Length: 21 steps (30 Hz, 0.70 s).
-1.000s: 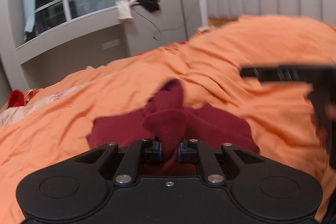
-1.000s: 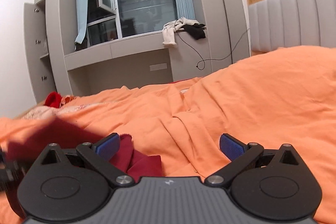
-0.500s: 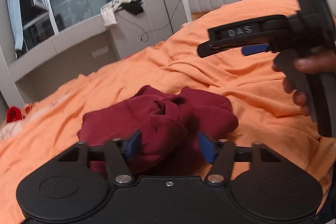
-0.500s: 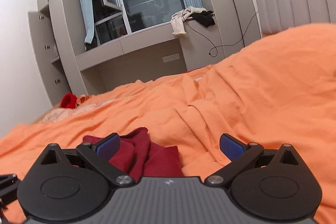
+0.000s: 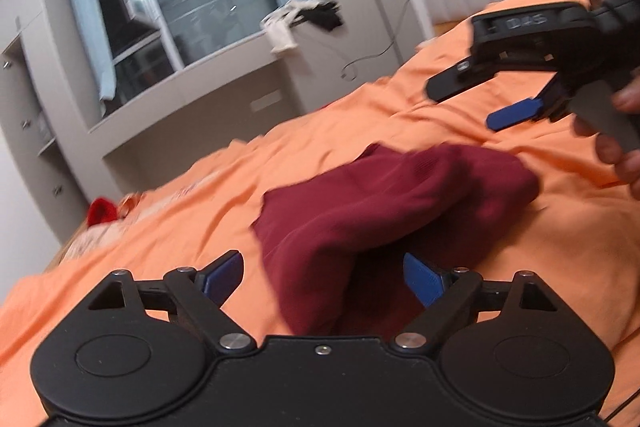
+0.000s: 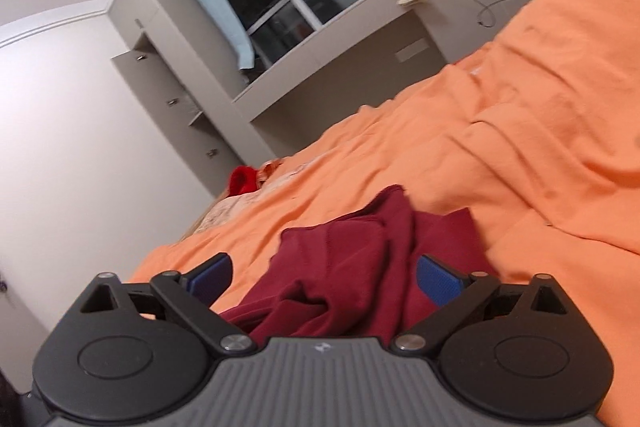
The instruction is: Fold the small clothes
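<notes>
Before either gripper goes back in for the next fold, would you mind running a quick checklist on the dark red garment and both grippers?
1. Left gripper released: ok, jaws just opened, pads clear of the cloth.
2. Right gripper open: ok, nothing pinched.
3. Dark red garment resting on the orange bedspread: ok.
4. Garment flat: not ok, bunched in a heap.
5. An edge or corner to grab: cannot tell.
6. Grippers apart from each other: ok.

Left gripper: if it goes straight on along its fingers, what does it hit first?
Most likely the dark red garment: it lies bunched between and just ahead of the left gripper, whose jaws have just been opening and stand clear of it. Exact depth is unclear.
</notes>
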Each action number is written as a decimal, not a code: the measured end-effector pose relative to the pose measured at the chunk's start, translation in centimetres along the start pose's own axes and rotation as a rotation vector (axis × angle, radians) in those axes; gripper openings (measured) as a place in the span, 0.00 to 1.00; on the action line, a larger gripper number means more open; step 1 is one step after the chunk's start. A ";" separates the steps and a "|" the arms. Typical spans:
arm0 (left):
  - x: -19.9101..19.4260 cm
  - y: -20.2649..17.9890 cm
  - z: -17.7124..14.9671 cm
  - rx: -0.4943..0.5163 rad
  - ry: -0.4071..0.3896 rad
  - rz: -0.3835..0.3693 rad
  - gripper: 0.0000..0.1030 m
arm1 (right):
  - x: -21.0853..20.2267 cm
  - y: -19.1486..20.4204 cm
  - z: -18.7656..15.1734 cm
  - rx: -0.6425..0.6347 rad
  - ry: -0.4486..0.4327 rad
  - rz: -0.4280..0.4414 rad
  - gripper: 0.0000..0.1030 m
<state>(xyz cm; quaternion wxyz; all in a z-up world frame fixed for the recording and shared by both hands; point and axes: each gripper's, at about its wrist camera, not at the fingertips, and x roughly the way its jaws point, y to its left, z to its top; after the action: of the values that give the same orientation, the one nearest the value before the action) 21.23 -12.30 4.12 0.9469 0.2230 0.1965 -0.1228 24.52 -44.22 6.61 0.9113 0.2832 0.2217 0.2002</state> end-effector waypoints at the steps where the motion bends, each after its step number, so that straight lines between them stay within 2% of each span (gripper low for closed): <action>1: 0.1 0.4 -0.2 -0.009 0.009 0.000 0.84 | 0.3 0.0 0.0 0.004 0.007 0.003 0.91; 3: 0.5 1.0 -0.6 -0.022 0.027 -0.013 0.80 | 1.5 -0.1 0.0 0.017 0.039 0.007 0.82; 6: 1.0 1.4 -0.9 -0.025 0.051 -0.031 0.67 | 3.5 -0.8 0.3 0.040 0.079 -0.009 0.72; 8: 1.3 1.5 -1.0 -0.023 0.068 -0.048 0.50 | 4.8 -1.1 0.3 0.042 0.107 -0.033 0.64; 11: 1.5 1.4 -1.3 -0.006 0.079 -0.040 0.38 | 6.6 -2.2 0.3 0.070 0.146 -0.049 0.57; 15: 1.5 1.2 -1.5 0.025 0.078 -0.045 0.35 | 8.4 -3.2 0.3 0.074 0.185 -0.089 0.37; 21: 1.6 0.1 -1.7 0.069 0.077 -0.024 0.32 | 9.0 -3.9 0.2 0.081 0.187 -0.093 0.34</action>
<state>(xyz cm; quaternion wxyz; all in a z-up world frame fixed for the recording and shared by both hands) 22.20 -11.61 2.08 0.9288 0.2577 0.2311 -0.1324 32.99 -42.81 1.80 0.8828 0.2895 0.3264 0.1742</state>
